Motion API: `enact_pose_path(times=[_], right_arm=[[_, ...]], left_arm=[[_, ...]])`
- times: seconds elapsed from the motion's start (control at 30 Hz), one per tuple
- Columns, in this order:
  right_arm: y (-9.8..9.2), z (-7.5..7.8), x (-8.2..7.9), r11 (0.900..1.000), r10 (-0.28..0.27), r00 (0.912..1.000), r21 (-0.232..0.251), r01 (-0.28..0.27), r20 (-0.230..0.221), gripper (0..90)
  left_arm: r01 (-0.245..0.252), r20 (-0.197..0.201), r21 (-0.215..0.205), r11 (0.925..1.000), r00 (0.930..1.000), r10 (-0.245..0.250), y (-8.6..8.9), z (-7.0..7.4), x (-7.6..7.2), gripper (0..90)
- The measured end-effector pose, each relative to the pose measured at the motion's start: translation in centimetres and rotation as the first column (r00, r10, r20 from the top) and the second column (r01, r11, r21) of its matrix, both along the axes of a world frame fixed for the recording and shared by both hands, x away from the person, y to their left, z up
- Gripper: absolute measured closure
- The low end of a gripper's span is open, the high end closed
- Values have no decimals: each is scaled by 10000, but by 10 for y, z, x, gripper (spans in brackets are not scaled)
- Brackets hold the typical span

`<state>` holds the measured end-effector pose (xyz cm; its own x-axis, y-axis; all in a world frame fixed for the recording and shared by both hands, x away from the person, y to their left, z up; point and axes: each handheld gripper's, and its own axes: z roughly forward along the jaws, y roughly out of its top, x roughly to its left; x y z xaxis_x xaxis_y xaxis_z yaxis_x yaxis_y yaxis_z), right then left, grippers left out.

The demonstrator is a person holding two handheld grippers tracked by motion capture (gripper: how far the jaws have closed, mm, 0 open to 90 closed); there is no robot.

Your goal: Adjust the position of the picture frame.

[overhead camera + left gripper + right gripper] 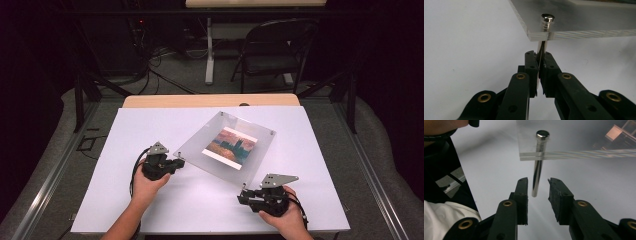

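**Acrylic frame raised on its corner pins, one gripped, one waiting**

Acrylic makes up the clear frame (227,145), a square pane with a small painted picture (230,146) in its middle, lying corner-on over the white desk (150,205). Metal standoff pins pass through its corners. In the left gripper view the near pin (543,48) drops below the pane edge and goes straight between the jaws, which are pressed together on its shaft. So the left gripper (176,162) is pinching that corner's pin, and the pane there looks lifted clear of the desk.

At the opposite near corner, the right gripper (537,186) stands with its jaws spread to either side of a second pin (537,170). The pads do not appear to touch the shaft, though the gap on the left side is narrow and hard to judge.

The step in hand seems to be taking hold of the frame by two corner pins. Next, the right gripper likely needs to close squarely on its pin, low on the shaft, before both hands raise the pane level; lifting on one pin alone could tilt or twist it.

A folding chair (275,50) stands beyond the desk.
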<state>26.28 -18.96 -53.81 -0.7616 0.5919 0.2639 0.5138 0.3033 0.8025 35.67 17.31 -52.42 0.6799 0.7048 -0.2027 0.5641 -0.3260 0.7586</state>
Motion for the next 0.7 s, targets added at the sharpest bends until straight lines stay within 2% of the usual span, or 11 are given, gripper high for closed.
enact_pose_path(times=[0.2, 0.3, 0.37, 0.7], right_arm=[[8, -3, 4, 9998, -82, 9999, 182, 83, -86, 770], [9, -3, 5, 9999, -30, 10000, 104, 31, -60, 782], [11, -3, 4, 10000, -27, 9999, 5, 27, 104, 836], [9, 1, 1, 9995, -261, 9995, -167, 264, 196, 854]], left_arm=[[31, 7, -61, 10000, 10000, -31, 0, 0, -1, 848], [37, 32, -21, 10000, 10000, -37, 0, -1, -1, 848], [34, 16, -1, 10000, 10000, -34, 0, -1, -1, 848], [137, 171, -2, 9999, 9998, -137, -2, 2, -5, 852]])
